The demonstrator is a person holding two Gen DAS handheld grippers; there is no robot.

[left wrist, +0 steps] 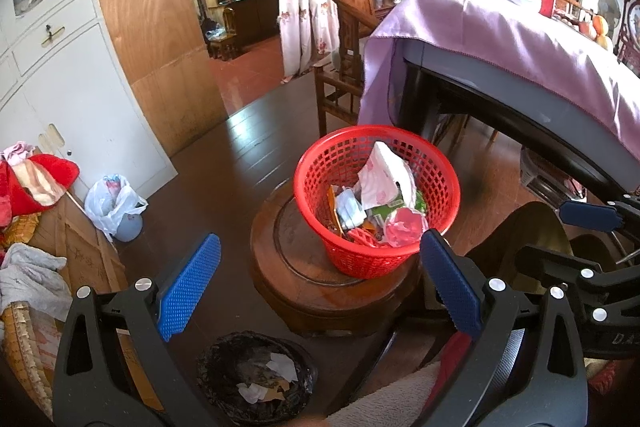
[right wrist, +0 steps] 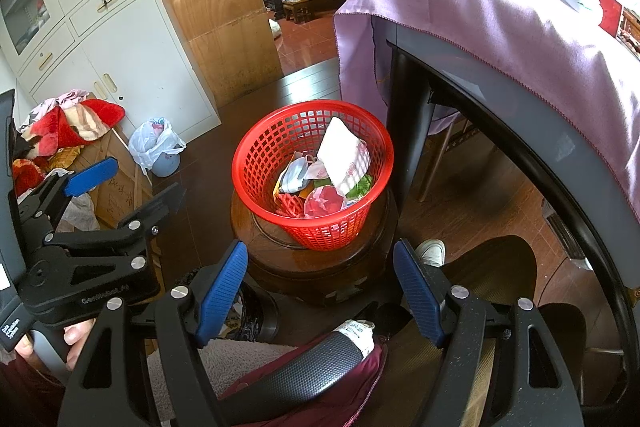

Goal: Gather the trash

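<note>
The left gripper (left wrist: 316,291) hangs with its blue pads spread wide and nothing between them, above one dark bin (left wrist: 256,379) on the floor that holds scraps of paper. Ahead, one red mesh basket (left wrist: 376,199) sits on one round wooden stool (left wrist: 320,279), beside the table draped in a purple cloth (left wrist: 500,39). Inside lie one white floral packet (left wrist: 384,175), one pink lid (left wrist: 404,227) and other wrappers too tangled to count. The basket looks light and springy, best taken at its stiff rim; the wrappers look thin, soft and easily crushed. The right gripper (right wrist: 320,291) is likewise spread and empty.
</note>
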